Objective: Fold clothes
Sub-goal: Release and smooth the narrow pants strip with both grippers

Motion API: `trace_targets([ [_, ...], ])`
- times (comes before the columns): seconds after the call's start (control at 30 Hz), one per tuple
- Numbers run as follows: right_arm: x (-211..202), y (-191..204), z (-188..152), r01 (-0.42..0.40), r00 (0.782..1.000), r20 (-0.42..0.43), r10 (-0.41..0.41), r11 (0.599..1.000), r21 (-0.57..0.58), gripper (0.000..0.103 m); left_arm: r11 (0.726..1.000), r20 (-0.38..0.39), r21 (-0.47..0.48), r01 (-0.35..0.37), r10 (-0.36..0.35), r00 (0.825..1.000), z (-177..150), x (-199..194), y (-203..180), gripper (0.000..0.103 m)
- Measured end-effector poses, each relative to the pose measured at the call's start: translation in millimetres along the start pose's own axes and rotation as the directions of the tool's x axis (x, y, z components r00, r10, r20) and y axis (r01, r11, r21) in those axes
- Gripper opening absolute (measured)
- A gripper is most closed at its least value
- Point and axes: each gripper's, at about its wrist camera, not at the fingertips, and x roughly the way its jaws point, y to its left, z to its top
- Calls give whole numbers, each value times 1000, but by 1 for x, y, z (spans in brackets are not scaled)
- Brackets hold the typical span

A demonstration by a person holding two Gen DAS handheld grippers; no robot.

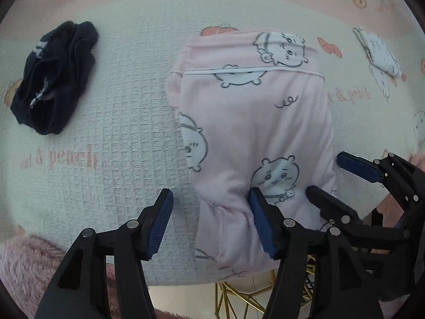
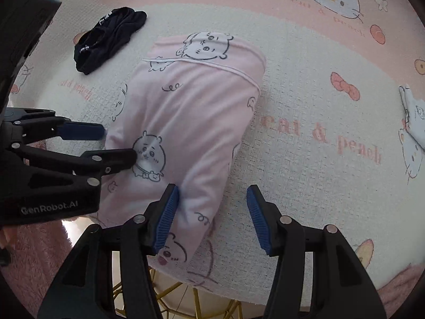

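Two garments (image 1: pixel 255 133) (image 1: pixel 53 79), no containers visible

Left gripper (image 1: pixel 209 222): matte black plastic frame with triangular cut-outs, round silver rivets at the pivots.
Left pads (image 1: pixel 159 226): ribbed blue strips lining each finger's inner face.
Right gripper (image 2: pixel 211 219): same black linkage arms, silver rivets, blue ribbed pads.
Marking (image 2: pixel 49 207): white "GenRobot.AI" lettering on the left gripper's black housing, seen from the right wrist camera.
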Motion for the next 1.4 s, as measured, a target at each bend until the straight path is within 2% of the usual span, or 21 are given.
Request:
trace_targets([
  [0.1, -15, -16, -4, -6, 1000, 7, 5, 998, 69, 54, 990, 42, -139, 32, -27, 999, -6, -20, 24, 61],
  [0.17, -28, -23, -7, -3, 999, 36, -1, 995, 96, 54, 980, 62, -176, 93, -84, 995, -9, -23, 28, 61],
  [0.23, -34, -24, -10, -29, 998, 55, 24, 994, 101, 54, 966, 82, -204, 161, -147, 986, -13, -24, 32, 61],
  [0.27, -33, -22, -11, -45, 998, 56, 39, 994, 100, 54, 965, 70, -197, 172, -162, 984, -15, -19, 29, 61],
  [0.33, -25, -12, -13, -38, 999, 29, 36, 997, 63, 54, 985, 12, -142, 98, -97, 995, -20, -3, 15, 61],
  [0.4, -15, -1, -16, -5, 1000, -9, 5, 1000, 9, 54, 991, -14, -123, 52, -54, 998, -25, 3, 13, 60],
  [0.53, -19, -7, -28, 30, 1000, -8, -30, 999, 20, 54, 980, 52, -200, 16, -6, 999, -30, -22, 27, 60],
  [0.57, -22, -10, -29, 33, 999, -2, -33, 999, 33, 54, 972, 72, -233, 38, -21, 997, -32, -27, 32, 60],
  [0.63, -29, -16, -30, 40, 999, 10, -40, 997, 60, 54, 967, 68, -243, 78, -63, 996, -33, -24, 33, 60],
  [0.67, -30, -16, -30, 15, 1000, 13, -16, 997, 72, 54, 965, 63, -243, 96, -83, 995, -34, -21, 33, 60],
  [0.77, -27, -12, -30, -42, 999, 7, 42, 996, 81, 54, 969, -10, -227, 95, -100, 995, -37, 3, 24, 59],
  [0.87, -15, -5, -37, 15, 1000, -28, -14, 999, 29, 54, 968, 1, -251, -17, 18, 1000, -38, -6, 30, 58],
  [0.93, -18, -10, -39, 32, 999, -40, -30, 998, 50, 54, 958, 12, -270, -98, 105, 994, -38, -14, 35, 57],
  [0.97, -20, -14, -40, 54, 998, -46, -51, 997, 54, 54, 959, 16, -277, -68, 75, 997, -39, -14, 34, 57],
  [1.03, -27, -20, -42, 82, 996, -27, -80, 994, 68, 54, 957, 24, -287, 38, -32, 999, -41, -12, 29, 57],
  [1.13, -32, -28, -42, -36, 999, 0, 37, 989, 140, 54, 934, 37, -300, 194, -192, 981, -44, -8, 23, 57],
  [1.23, -24, -15, -43, -24, 999, -30, 26, 997, 78, 54, 933, -14, -299, 202, -216, 976, -49, 7, 13, 57],
  [1.3, -19, -6, -43, -15, 999, -50, 17, 999, 35, 54, 941, -21, -298, 163, -177, 984, -48, 5, 12, 57],
  [1.37, -21, -11, -47, -15, 998, -53, 18, 998, 54, 54, 952, -16, -302, 41, -48, 999, -49, -2, 14, 57],
  [1.4, -23, -16, -48, -19, 998, -59, 23, 997, 72, 54, 948, -11, -318, 4, -8, 1000, -50, -6, 17, 57],
])
